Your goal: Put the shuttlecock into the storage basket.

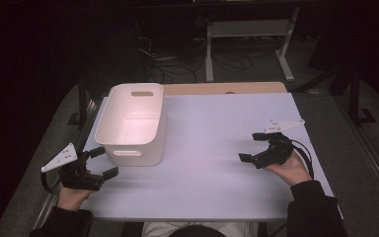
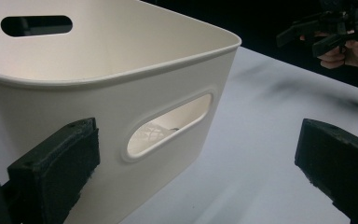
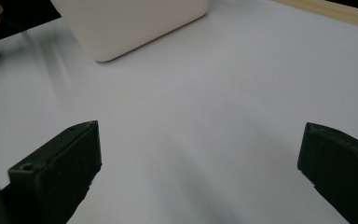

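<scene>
Two grippers, both with jaws spread wide and holding nothing. Left gripper (image 1: 100, 163) sits at the near-left table edge, just beside the near wall of the white bin (image 1: 134, 123), which stands upright on the left half of the white table (image 1: 217, 148). Left gripper view: handle slot (image 2: 168, 125) lies between the jaws, not yet touched. Right gripper (image 1: 251, 146) hovers over bare table, well apart from the bin. Risk, as judged: a one-sided pinch on the thin wall could tip or skid the light bin, since nothing steadies its far side; a jaw might also snag in the slot.
</scene>
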